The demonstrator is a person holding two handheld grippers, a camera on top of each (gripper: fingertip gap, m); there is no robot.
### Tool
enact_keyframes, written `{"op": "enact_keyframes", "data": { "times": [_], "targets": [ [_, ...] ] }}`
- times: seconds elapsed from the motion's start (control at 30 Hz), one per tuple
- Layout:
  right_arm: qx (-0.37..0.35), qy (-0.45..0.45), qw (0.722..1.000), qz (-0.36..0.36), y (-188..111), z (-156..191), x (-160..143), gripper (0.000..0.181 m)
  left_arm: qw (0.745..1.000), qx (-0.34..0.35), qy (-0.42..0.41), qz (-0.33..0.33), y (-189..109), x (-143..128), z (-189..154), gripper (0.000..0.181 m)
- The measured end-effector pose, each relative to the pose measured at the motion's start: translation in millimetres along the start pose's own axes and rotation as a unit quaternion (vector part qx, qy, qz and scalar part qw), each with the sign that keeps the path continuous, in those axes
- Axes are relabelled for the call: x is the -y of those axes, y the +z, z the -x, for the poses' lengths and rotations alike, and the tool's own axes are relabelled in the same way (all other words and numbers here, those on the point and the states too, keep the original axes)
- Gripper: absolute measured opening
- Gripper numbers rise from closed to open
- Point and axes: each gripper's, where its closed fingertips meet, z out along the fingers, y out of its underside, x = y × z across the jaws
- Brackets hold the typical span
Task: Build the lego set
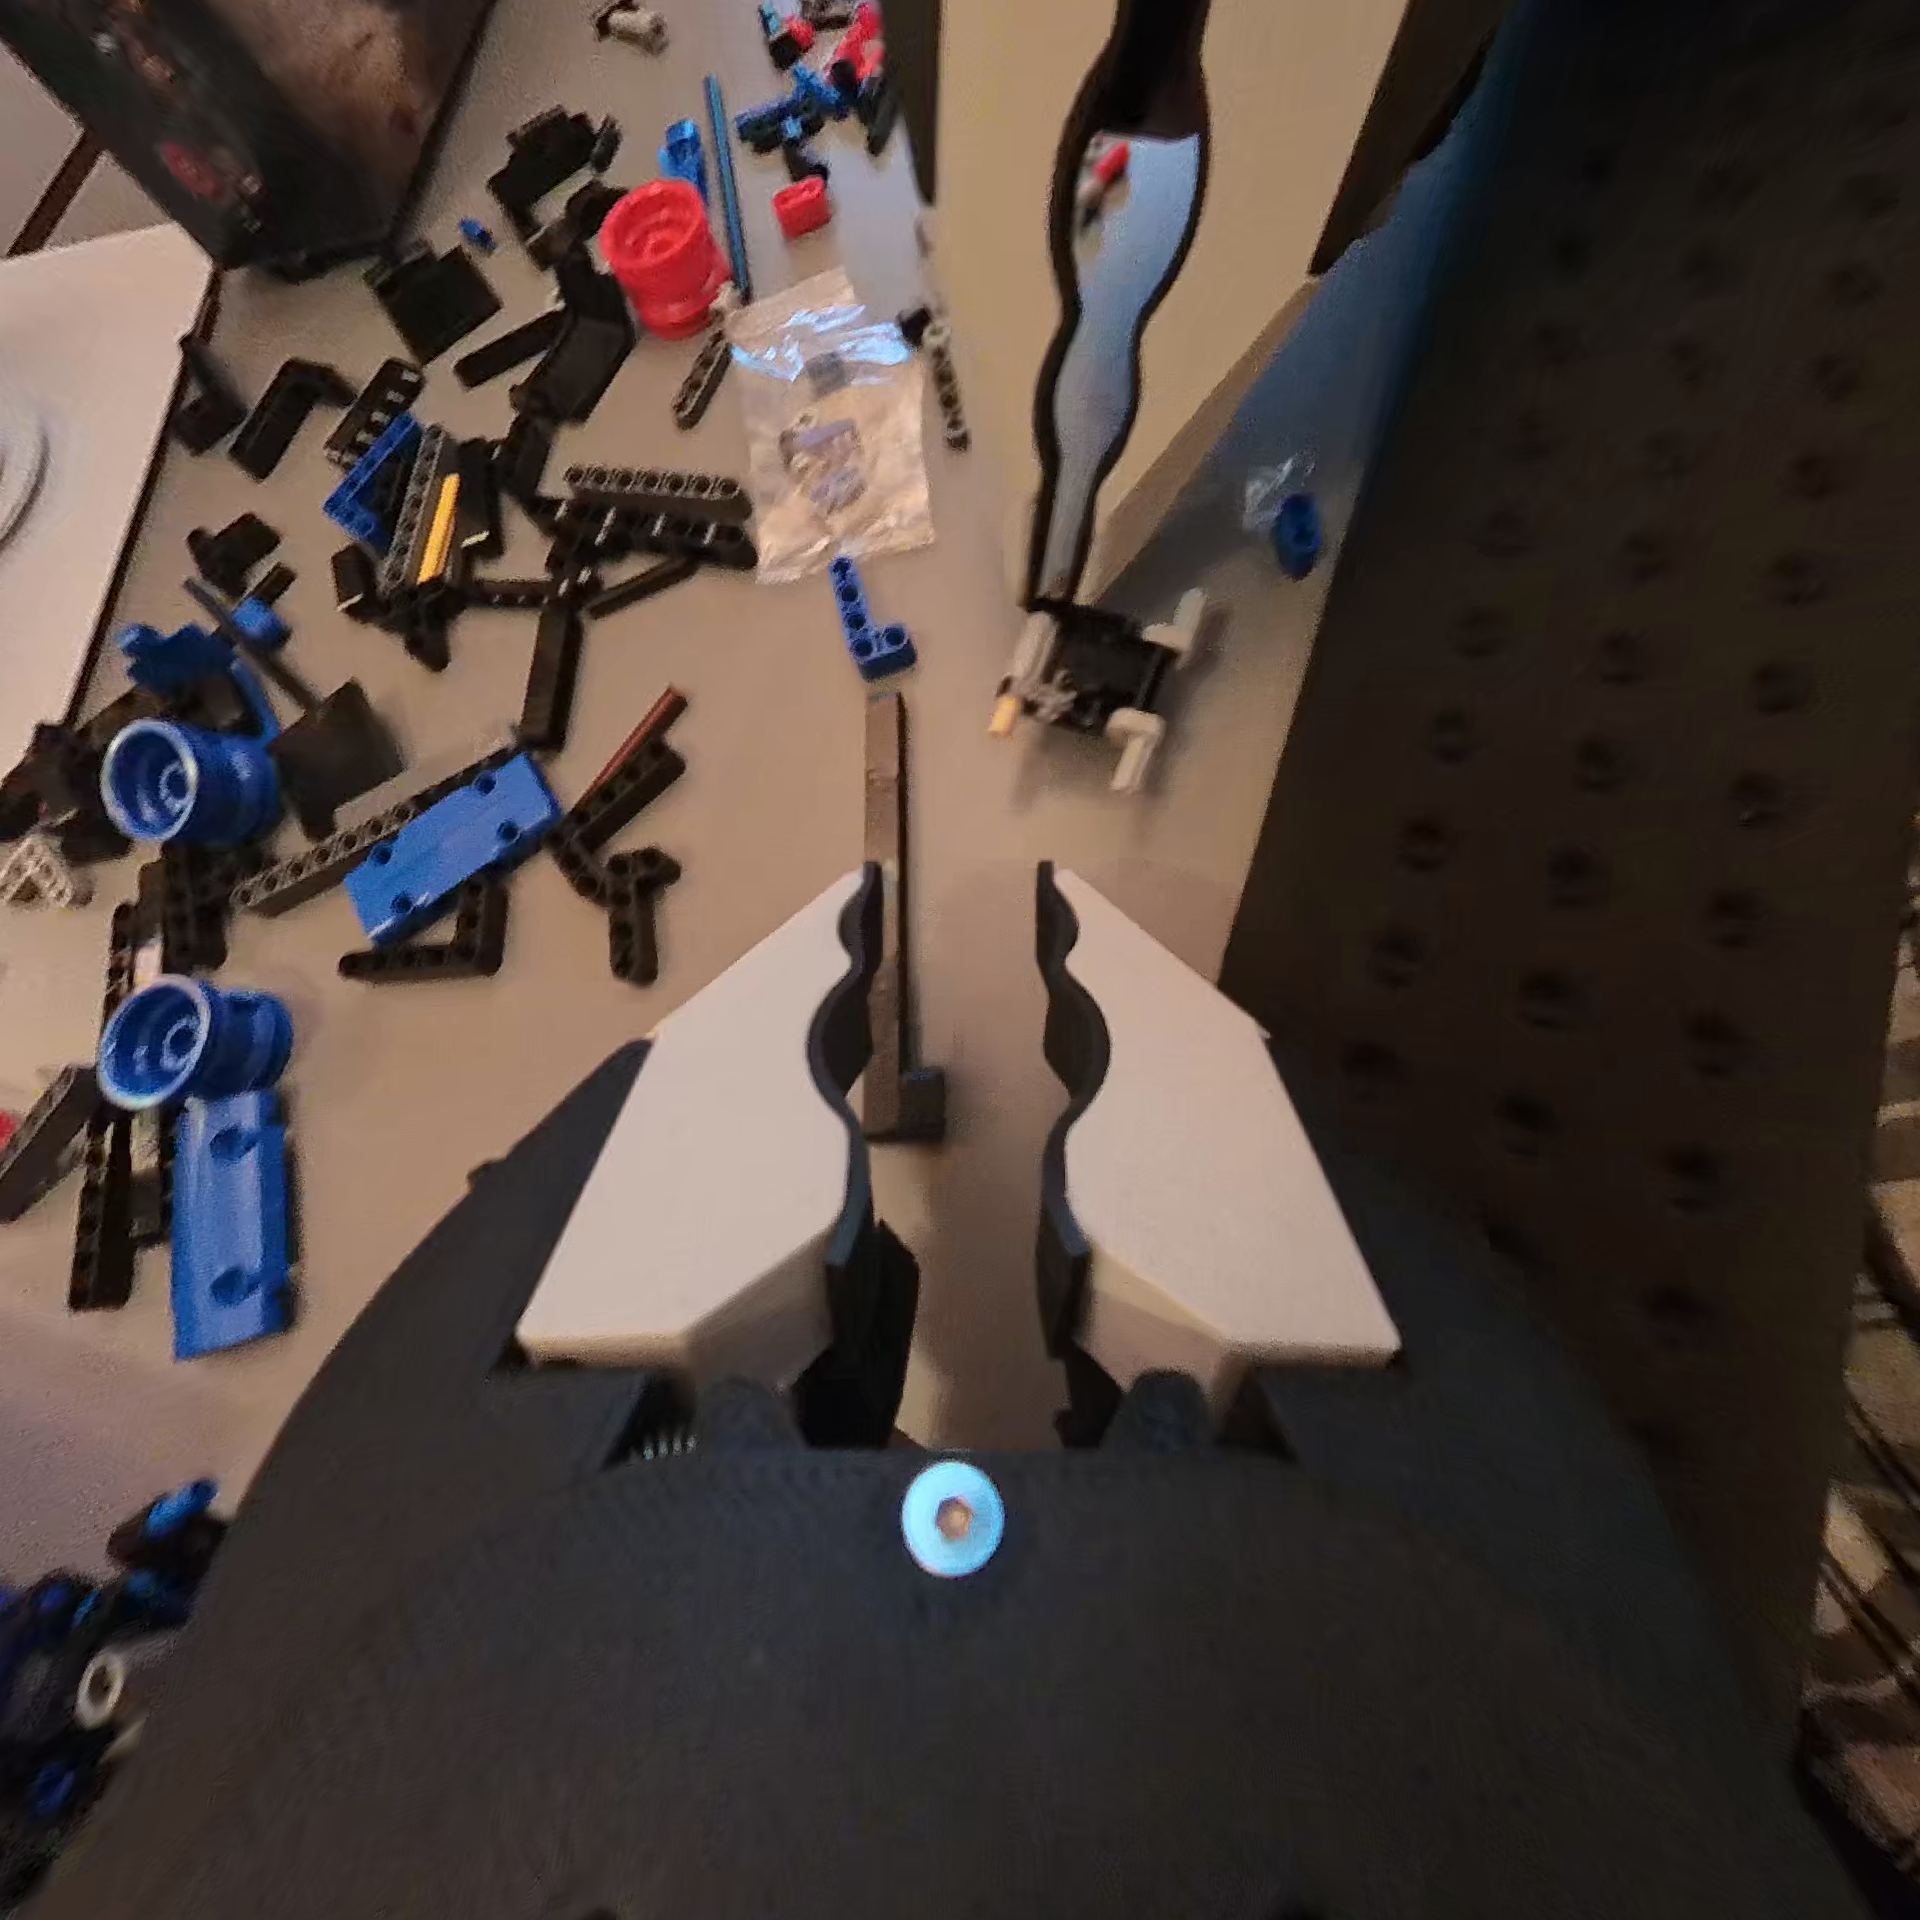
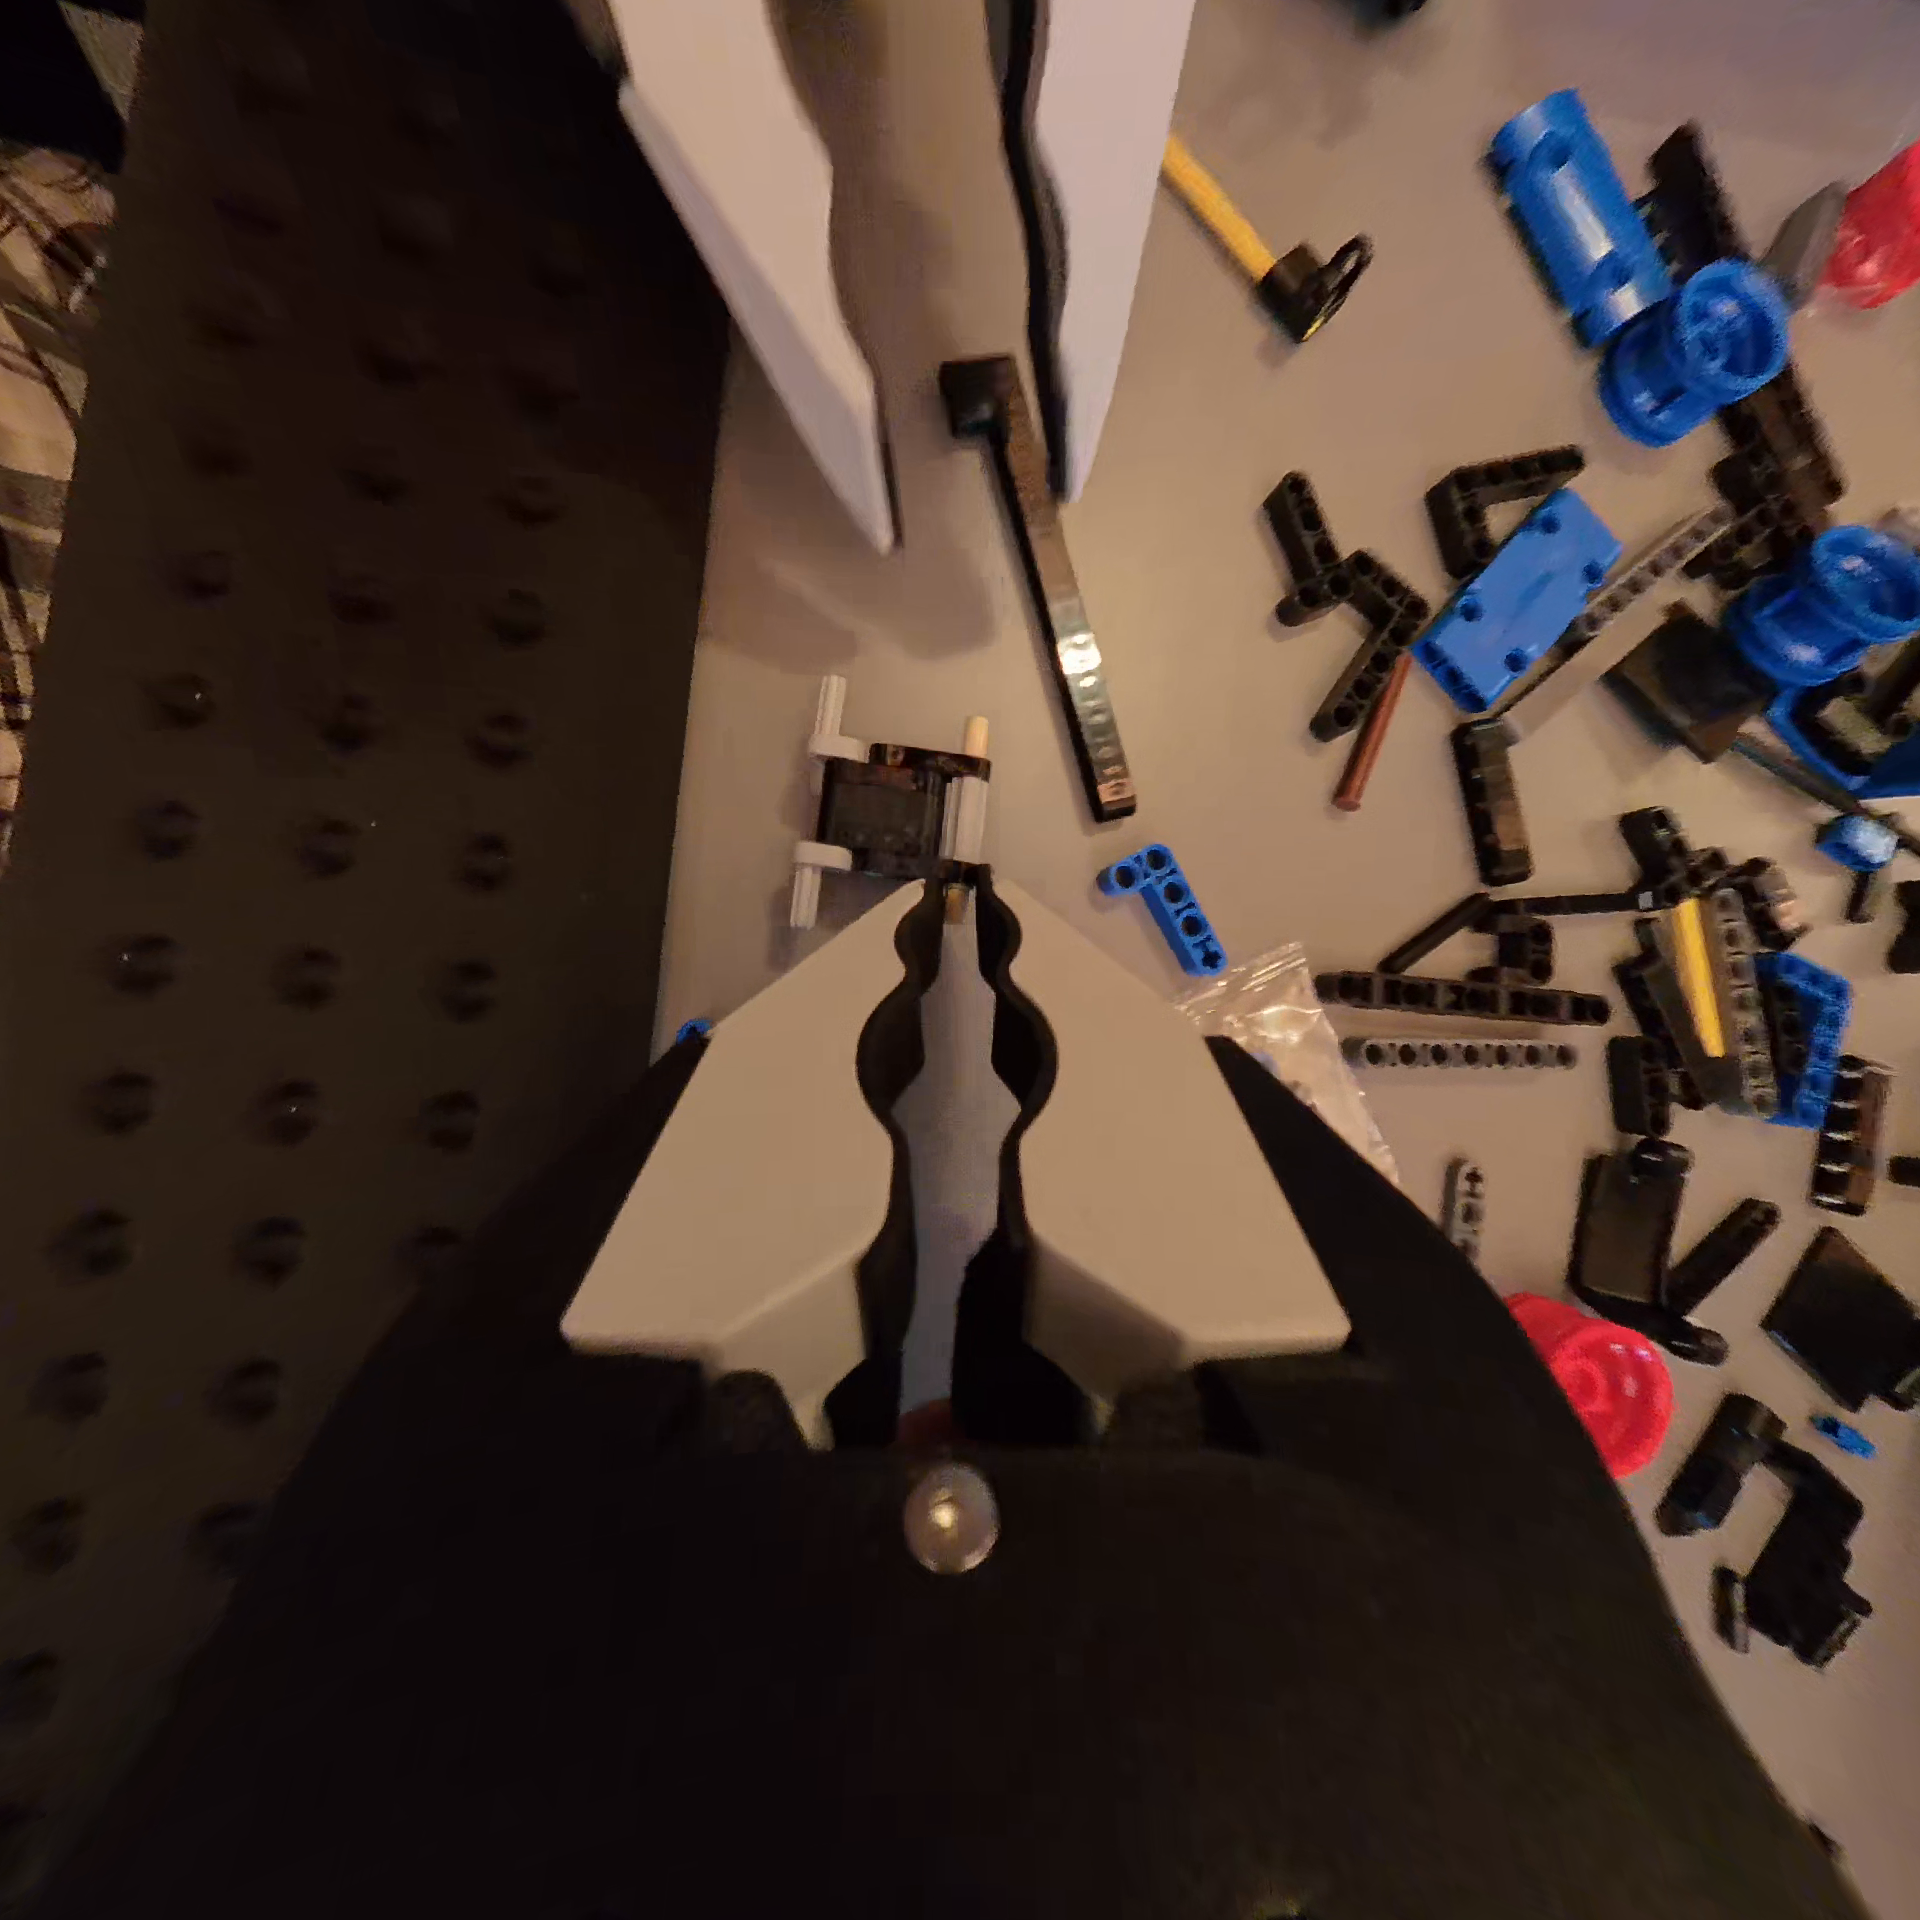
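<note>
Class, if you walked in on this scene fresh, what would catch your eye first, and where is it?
First, the scatter of black, blue and red pieces across the grey table, with two blue wheel hubs at its left in the left wrist view. Then the right gripper, jaws nearly closed at a small black and white assembly, and the left gripper, jaws apart over a long black beam.

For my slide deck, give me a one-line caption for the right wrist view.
Right gripper pinches a small tan pin beside the black-and-white subassembly on the grey table.
</note>
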Motion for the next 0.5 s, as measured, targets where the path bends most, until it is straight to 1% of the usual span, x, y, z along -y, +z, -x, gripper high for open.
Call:
{"op": "enact_keyframes", "data": {
  "times": [0.13,0.23,0.37,0.5],
  "targets": [
    [-0.033,-0.028,0.998,-0.036,-8,-7,15,0.005,1.000,-0.018,0.005,-0.010,12,12,-5,0.033],
    [-0.055,-0.049,0.996,-0.051,-12,-10,21,0.004,1.000,-0.024,0.006,-0.007,19,14,-4,0.034],
    [-0.071,-0.058,0.993,-0.074,-19,-14,27,0.004,0.999,-0.038,-0.006,-0.020,19,18,-5,0.035],
    [-0.095,-0.071,0.989,-0.088,-27,-19,32,0.003,0.997,-0.054,-0.027,-0.040,13,22,-5,0.038]
  ]
}}
